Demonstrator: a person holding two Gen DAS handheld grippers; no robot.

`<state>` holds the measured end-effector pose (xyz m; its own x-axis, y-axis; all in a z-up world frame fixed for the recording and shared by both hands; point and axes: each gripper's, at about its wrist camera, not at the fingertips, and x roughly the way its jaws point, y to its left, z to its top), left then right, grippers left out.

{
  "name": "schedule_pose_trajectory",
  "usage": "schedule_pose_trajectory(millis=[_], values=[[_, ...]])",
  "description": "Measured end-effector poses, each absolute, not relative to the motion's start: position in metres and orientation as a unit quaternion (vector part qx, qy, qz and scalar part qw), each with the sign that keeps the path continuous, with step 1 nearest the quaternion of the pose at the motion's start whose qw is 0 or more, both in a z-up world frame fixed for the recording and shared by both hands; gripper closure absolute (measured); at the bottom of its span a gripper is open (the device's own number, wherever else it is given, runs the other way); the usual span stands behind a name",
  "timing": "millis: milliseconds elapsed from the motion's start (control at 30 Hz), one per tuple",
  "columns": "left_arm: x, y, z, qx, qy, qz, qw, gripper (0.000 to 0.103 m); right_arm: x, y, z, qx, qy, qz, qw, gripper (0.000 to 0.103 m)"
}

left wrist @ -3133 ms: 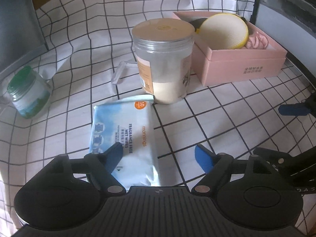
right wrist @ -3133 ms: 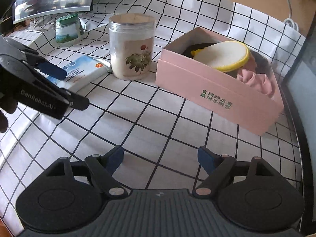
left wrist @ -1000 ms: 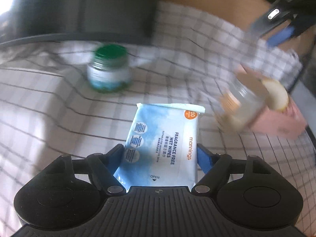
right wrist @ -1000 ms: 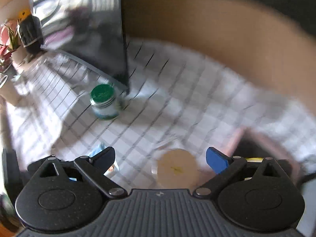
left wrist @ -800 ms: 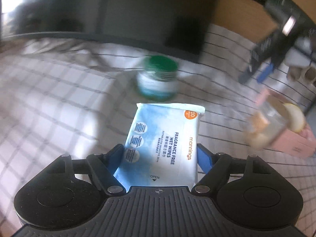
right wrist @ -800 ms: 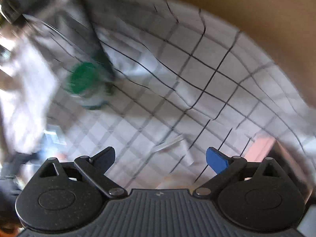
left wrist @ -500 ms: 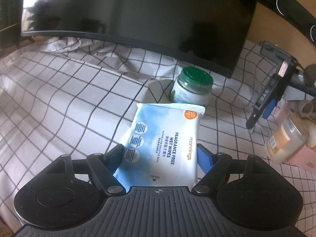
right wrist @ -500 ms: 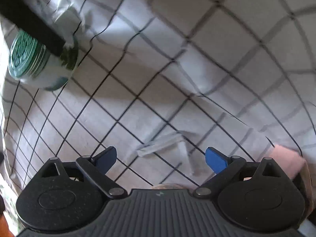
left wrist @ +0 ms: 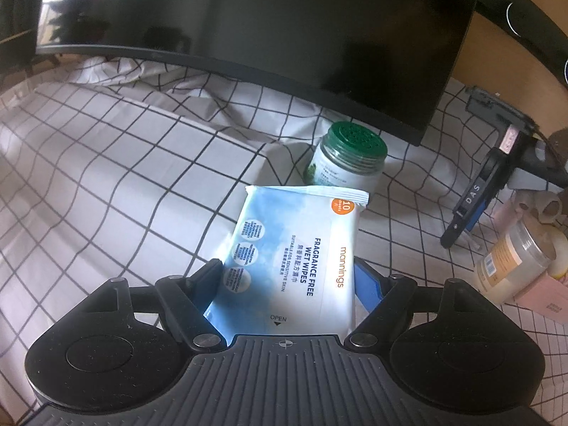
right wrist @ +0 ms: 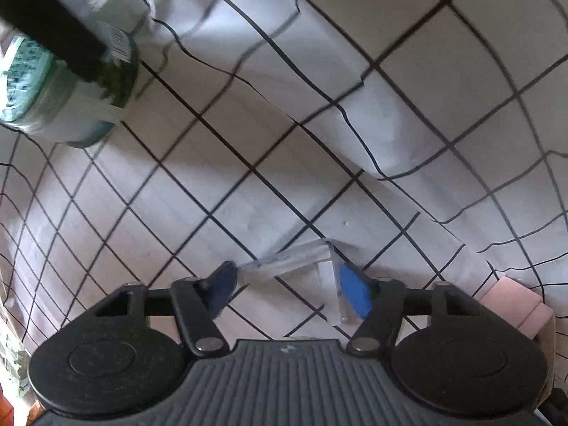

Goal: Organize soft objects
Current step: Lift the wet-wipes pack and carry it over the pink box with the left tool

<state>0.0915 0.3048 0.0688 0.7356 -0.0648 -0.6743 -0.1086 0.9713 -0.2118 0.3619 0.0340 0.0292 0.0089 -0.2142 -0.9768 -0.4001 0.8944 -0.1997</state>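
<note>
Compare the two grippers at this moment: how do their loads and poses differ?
The left gripper is clamped on the wet wipes pack, lifted above the checked cloth; the right gripper holds nothing, its fingers either side of a clear plastic strip lying on the cloth. The left looks forward across the table; the right points steeply down. Both have blue-padded fingers.

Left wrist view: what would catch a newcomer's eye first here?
The blue-and-white wet wipes pack, clamped in the left hand-held gripper above the checked cloth. Behind it stands a green-lidded jar before a dark monitor.
</note>
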Motion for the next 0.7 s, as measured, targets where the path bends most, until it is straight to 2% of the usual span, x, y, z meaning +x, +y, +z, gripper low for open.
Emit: schedule_pose_trajectory(millis=[133, 500, 700], values=[[0.094, 0.305, 0.089, -0.108, 0.341, 0.015, 0.934, 0.020, 0.346, 0.036, 0.069, -0.212, 0.669, 0.068, 0.709, 0.039], [0.119, 0.268, 0.170, -0.032, 0.257, -0.006, 0.966, 0.020, 0.264, 0.008, 0.224, -0.154, 0.508, 0.070, 0.845, 0.039], [0.131, 0.214, 0.193, -0.003, 0.246, -0.064, 0.967, 0.020, 0.209, -0.049, 0.254, -0.108, 0.442, 0.022, 0.890, 0.039]])
